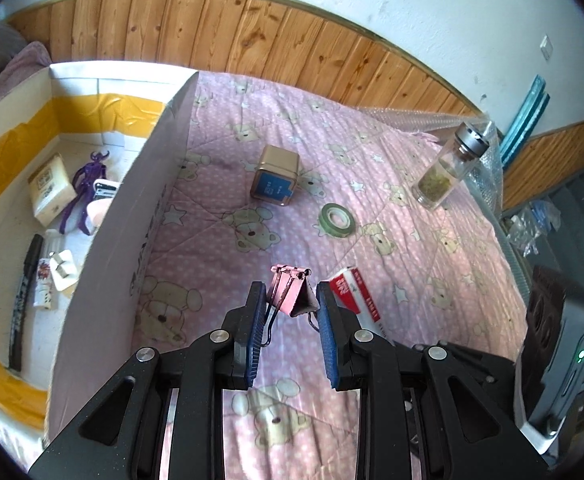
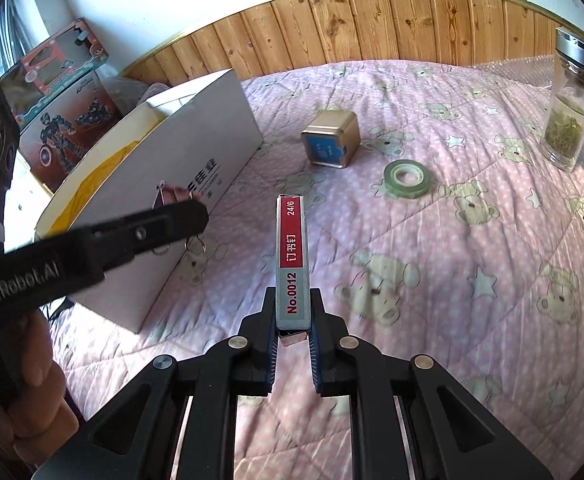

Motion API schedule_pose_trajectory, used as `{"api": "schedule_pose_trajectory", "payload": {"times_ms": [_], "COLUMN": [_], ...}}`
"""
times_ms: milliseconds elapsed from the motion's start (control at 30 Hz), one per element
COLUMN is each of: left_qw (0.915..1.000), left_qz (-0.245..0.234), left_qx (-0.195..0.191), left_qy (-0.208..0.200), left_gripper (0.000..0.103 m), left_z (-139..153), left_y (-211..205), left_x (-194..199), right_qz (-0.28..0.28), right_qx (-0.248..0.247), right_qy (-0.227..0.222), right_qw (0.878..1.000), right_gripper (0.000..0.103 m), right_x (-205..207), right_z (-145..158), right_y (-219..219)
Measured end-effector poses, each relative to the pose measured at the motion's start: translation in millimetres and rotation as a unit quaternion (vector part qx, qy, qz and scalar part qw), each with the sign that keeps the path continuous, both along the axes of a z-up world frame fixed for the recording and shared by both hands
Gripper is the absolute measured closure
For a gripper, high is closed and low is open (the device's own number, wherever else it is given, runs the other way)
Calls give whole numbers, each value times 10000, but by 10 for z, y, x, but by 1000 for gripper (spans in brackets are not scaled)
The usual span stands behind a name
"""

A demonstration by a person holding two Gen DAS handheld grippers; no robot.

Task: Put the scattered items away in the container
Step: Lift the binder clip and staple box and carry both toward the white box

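My left gripper (image 1: pixel 289 300) is shut on a pink binder clip (image 1: pixel 294 294), held above the pink quilt just right of the white cardboard box (image 1: pixel 103 264); it also shows in the right wrist view (image 2: pixel 179 200). My right gripper (image 2: pixel 292 308) is shut on a red and grey staple box (image 2: pixel 292 256), also seen in the left wrist view (image 1: pixel 352 294). On the quilt lie a gold tin with a blue label (image 1: pixel 275 180), a green tape roll (image 1: pixel 338 220) and a glass jar (image 1: pixel 448 168). The box holds a purple figure (image 1: pixel 85 188), a black marker (image 1: pixel 25 300) and small packets.
A wooden panelled wall (image 1: pixel 251 36) runs behind the bed. A toy carton (image 2: pixel 59 100) stands left of the box. Bubble wrap (image 1: pixel 480 172) and a grey device (image 1: pixel 572 352) sit at the bed's right edge.
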State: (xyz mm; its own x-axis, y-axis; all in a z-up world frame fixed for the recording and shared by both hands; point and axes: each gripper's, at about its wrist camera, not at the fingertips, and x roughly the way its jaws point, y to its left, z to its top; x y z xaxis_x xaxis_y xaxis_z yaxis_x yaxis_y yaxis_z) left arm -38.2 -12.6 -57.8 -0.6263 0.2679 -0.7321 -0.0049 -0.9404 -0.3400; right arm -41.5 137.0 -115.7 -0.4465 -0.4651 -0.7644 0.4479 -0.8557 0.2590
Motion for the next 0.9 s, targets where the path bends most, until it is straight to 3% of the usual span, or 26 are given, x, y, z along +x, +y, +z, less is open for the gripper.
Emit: {"api": "schedule_pose_trajectory", "payload": {"times_ms": [433, 900], "left_qw": [9998, 9995], "left_qz": [26, 97], "left_qx": [-112, 76], "left_qy": [139, 289], "left_gripper": [77, 77], "left_z": [164, 328], "left_y": [-36, -173], "left_x": [241, 405], "right_qz": [82, 239], "right_qx": [40, 118], "right_qy": [180, 370], "right_qw": [9998, 9990], "right_gripper": [89, 89], "right_x": [340, 588], "right_z": [94, 203], "right_y": [-63, -161]}}
